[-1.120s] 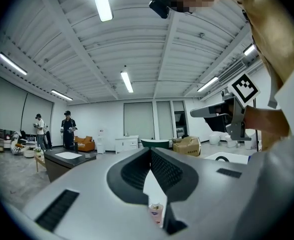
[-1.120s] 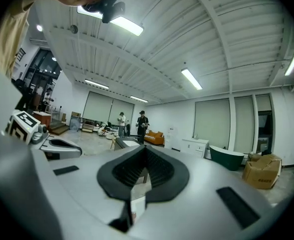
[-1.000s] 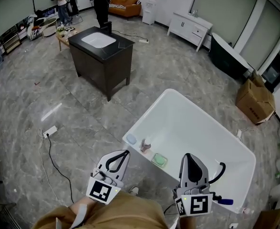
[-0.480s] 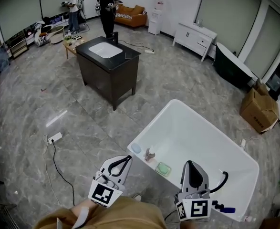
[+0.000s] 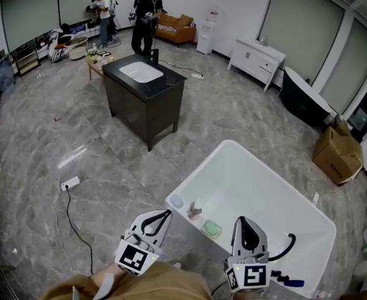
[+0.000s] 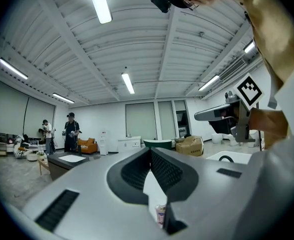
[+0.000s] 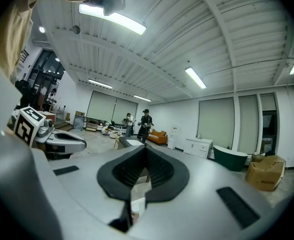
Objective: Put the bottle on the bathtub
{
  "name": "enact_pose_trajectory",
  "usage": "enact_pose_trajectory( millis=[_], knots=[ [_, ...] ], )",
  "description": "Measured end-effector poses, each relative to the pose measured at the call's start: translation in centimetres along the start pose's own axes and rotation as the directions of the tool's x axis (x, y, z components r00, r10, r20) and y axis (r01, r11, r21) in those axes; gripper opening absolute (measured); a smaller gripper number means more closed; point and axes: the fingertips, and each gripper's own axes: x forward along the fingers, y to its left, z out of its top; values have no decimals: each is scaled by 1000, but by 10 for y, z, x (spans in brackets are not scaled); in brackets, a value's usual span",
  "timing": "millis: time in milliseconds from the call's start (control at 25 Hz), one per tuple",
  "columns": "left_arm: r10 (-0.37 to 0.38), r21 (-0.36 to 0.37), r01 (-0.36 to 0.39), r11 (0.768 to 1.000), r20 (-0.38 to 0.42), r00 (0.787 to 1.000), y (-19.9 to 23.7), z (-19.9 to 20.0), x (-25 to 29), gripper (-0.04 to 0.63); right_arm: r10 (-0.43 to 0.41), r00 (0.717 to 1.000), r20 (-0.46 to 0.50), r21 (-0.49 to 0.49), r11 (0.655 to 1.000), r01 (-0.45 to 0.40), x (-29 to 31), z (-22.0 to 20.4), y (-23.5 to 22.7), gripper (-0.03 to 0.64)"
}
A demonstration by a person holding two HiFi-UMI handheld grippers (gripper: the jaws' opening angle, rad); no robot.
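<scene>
head view: bottle (image 5: 194, 209) stands upright, long axis vertical, on the near rim of the white bathtub (image 5: 199, 172), between a blue piece (image 5: 177, 201) and a green pad (image 5: 211, 229), close to both but apart from them. so it already lies where the task wants it; whether the task put it there cannot be judged from this moment. left gripper (image 5: 164, 212) has its jaw tips pressed together with nothing between them, and the bottle lies ahead and slightly right of it. right gripper (image 5: 246, 219) is likewise clenched and empty, with the bottle ahead and well to its left. the left is the nearer of the two. the rim is narrow: the tub basin drops away beyond it and the grey floor (image 5: 108, 167) lies on the near side. there is open room above and toward the person.
</scene>
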Motion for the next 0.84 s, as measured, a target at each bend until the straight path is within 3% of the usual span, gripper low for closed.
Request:
enact_pose_trajectory(
  millis=[560, 840],
  knots=[
    [-3, 20, 3, 1000, 9, 1000, 8, -1, -6, 6, 10, 1000, 2, -4, 1000, -10, 4, 4, 12, 5],
    [-10, -5, 10, 1000, 10, 1000, 9, -1, -4, 8, 3, 1000, 4, -1, 1000, -3, 5, 0, 12, 5]
  ],
)
